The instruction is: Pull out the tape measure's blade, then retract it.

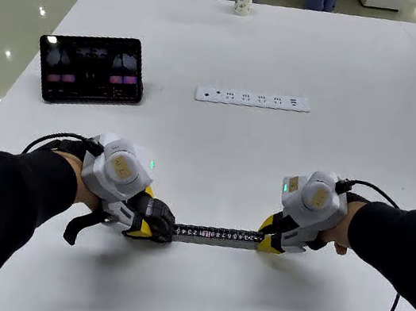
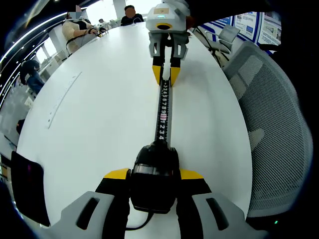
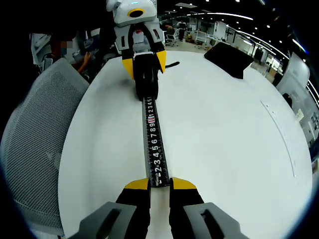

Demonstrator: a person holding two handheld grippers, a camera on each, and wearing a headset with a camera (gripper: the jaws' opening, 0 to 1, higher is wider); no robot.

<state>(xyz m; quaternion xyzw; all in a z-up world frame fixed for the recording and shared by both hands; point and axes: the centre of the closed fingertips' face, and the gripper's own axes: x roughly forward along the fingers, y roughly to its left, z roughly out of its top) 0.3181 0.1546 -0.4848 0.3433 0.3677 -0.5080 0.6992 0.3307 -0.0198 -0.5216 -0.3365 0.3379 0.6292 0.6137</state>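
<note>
Tape measure (image 1: 155,219) sits low and centre in the head view, its black case (image 2: 154,172) clamped in the fingers (image 2: 117,175) of the left gripper (image 1: 140,227), while the right gripper (image 1: 267,242) has its fingers closed on the tip of the blade (image 1: 218,235), drawn out a short way over the tabletop (image 1: 272,159). That blade looks thin and springy and will likely whip back, so grip the rigid case firmly and hold the tip. Right gripper view reads the numerals at the pinched end; left gripper view shows the case mouth.
</note>
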